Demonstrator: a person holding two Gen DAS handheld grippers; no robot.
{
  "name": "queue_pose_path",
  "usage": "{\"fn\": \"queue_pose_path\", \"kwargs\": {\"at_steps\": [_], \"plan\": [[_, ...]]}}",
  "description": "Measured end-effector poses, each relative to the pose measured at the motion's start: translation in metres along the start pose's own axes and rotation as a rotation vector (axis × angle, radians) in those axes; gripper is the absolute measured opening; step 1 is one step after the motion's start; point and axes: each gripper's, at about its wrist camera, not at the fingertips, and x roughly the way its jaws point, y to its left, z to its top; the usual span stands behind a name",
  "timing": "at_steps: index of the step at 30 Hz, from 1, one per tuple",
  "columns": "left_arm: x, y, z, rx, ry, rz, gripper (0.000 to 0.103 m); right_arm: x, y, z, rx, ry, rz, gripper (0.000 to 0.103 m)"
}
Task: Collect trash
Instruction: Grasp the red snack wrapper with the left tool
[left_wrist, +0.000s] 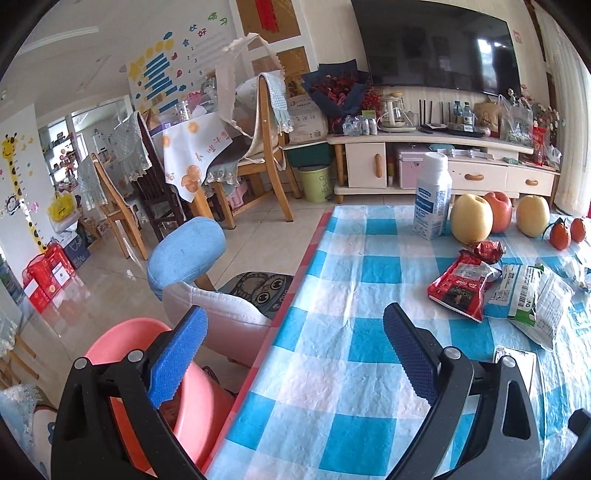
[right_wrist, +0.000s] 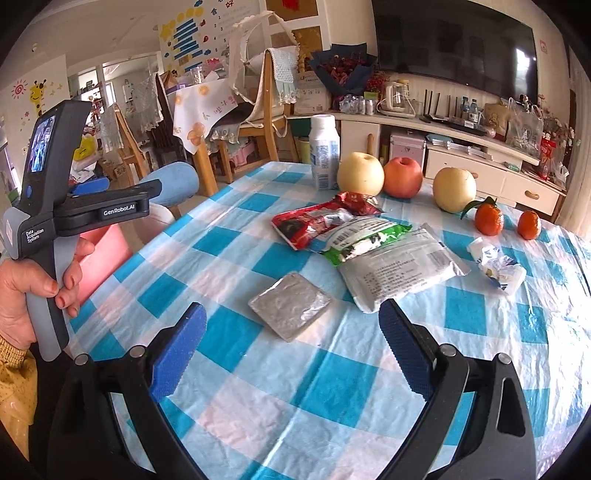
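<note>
The silver foil packet (right_wrist: 290, 309) lies flat on the checked tablecloth (right_wrist: 295, 398), just ahead of the right gripper (right_wrist: 291, 332) and almost centred between its two blue fingers (right_wrist: 177, 354); nothing is held, and the jaws stand wide apart. The packet is roughly square and turned like a diamond, one corner towards the gripper, so it has no real long axis; the jaws would probably take it across two opposite edges or corners.

Further ahead and a little to the right lies the grey-white pouch (right_wrist: 402, 273), its long axis running from near-left to far-right, with a green-and-white wrapper (right_wrist: 364, 236) overlapping its far end. A red wrapper (right_wrist: 317, 221) sits beyond that, to the left. A crumpled white-and-blue wrapper (right_wrist: 496, 264) lies well off to the right.

The left gripper (left_wrist: 291, 339) is also spread wide and empty, hanging over the table's left edge with a pink bin (left_wrist: 192, 391) below and to its left. From it the wrappers lie far ahead and right, so the right hand looks much the nearer for the foil packet.

Beyond the trash stand a white bottle (right_wrist: 325, 151), pears (right_wrist: 360, 173), an apple (right_wrist: 402, 177) and tangerines (right_wrist: 489, 219), which look like no part of the job
</note>
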Motion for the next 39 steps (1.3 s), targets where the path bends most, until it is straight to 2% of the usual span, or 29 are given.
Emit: {"fn": "queue_pose_path", "kwargs": {"at_steps": [8,16,21,28,34,39], "plan": [[0.005,-0.023,-0.001,0.054,0.006,-0.033,0.095,-0.005,-0.029,0.006,0.028,-0.018,-0.024,0.095],[0.007,-0.045,-0.004,0.111,0.013,-0.084,0.095,-0.010,-0.080,0.013,0.153,-0.032,-0.070,0.095],[0.007,-0.052,-0.003,0.079,0.023,-0.204,0.095,-0.014,-0.129,0.018,0.279,-0.050,-0.097,0.095],[0.014,-0.073,0.001,0.064,0.046,-0.369,0.095,-0.006,-0.205,0.014,0.457,-0.043,-0.203,0.095],[0.030,-0.109,0.018,0.090,0.086,-0.486,0.095,0.019,-0.235,0.020,0.393,-0.010,-0.235,0.095],[0.060,-0.153,0.046,0.084,0.119,-0.546,0.095,0.039,-0.251,0.025,0.367,0.004,-0.186,0.095]]}}
